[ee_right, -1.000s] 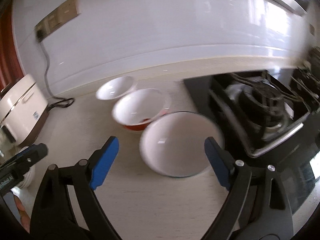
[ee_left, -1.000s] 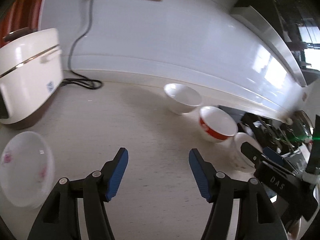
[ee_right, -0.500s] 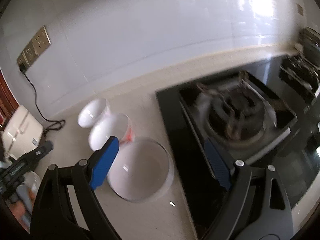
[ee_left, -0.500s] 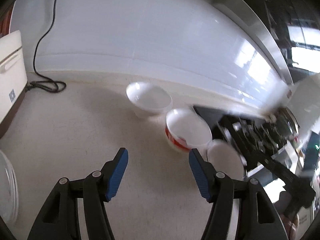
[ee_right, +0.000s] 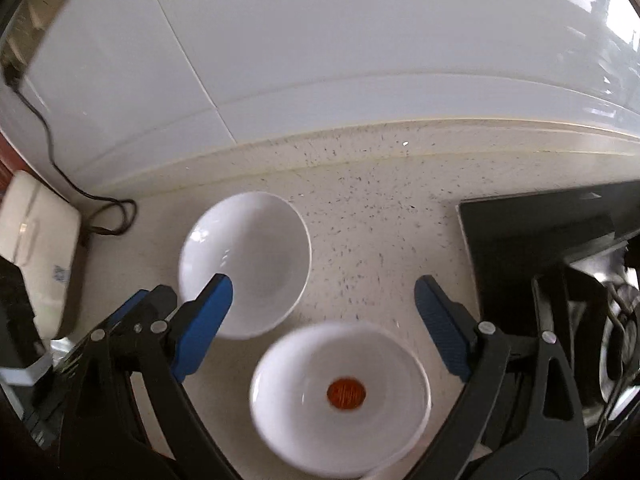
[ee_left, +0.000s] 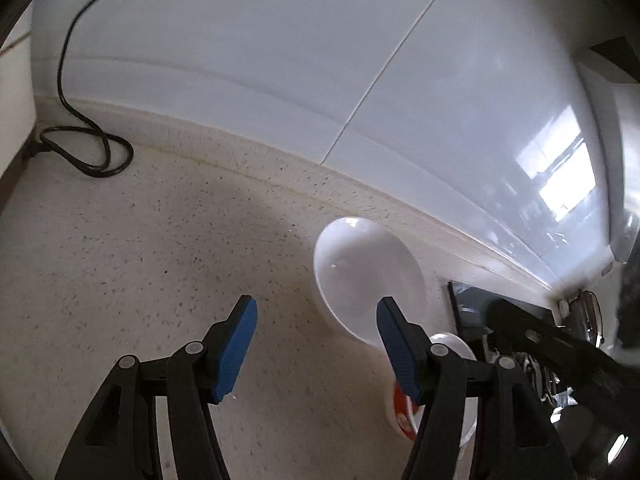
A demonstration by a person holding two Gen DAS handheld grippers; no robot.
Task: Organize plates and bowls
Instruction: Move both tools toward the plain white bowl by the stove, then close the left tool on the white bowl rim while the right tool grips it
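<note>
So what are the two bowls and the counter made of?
The plain white bowl looks like glazed ceramic: smooth, with shiny highlights. The bowl with the red dot looks the same, glossy white with a painted mark. The counter looks like polished speckled stone, maybe a man-made kind.

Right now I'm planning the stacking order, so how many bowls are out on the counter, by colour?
Plain white bowl: 1
White bowl with red outside and a red dot inside: 1
Total: 2 bowls in view; a rim at the bottom edge of the right wrist view is too cut off to name.
</note>
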